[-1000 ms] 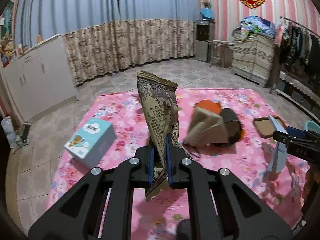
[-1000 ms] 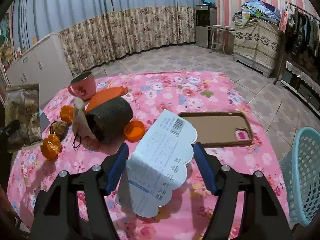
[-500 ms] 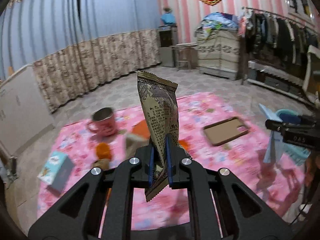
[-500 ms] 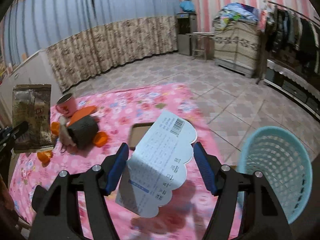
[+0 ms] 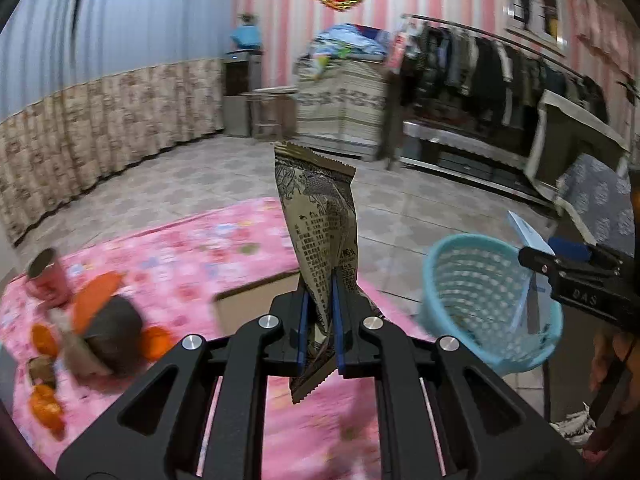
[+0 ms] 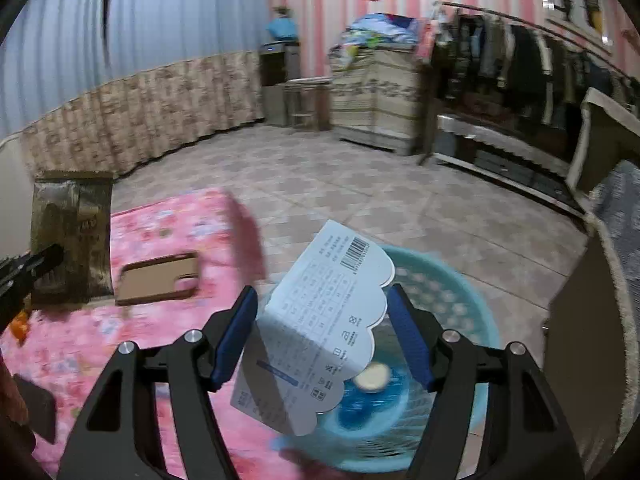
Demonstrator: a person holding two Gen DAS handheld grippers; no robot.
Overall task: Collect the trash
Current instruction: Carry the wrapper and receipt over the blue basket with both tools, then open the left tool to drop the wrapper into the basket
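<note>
My left gripper (image 5: 319, 280) is shut on a tall brown snack wrapper (image 5: 320, 220) that stands upright between its blue pads. The same wrapper (image 6: 72, 236) shows at the left edge of the right wrist view. My right gripper (image 6: 324, 308) is shut on a white cloud-edged card (image 6: 320, 320) with a barcode, held across its width. A light blue mesh basket (image 6: 460, 300) sits on the floor right under and behind that card. In the left wrist view the basket (image 5: 480, 292) is to the right of the wrapper, with the right gripper (image 5: 568, 268) over its far rim.
A pink flowered tablecloth (image 5: 224, 248) holds a brown phone case (image 6: 160, 280), a pink mug (image 5: 44, 280), a dark pouch (image 5: 116, 328) and orange peel pieces (image 5: 44, 408). A clothes rack (image 5: 500, 72) and a draped chair (image 5: 592, 196) stand at the right. Tiled floor (image 6: 360, 184) lies beyond.
Both grippers swung right, away from the table's middle, carrying the wrapper and the card. The blue basket went from the frame edge to directly under the card.
</note>
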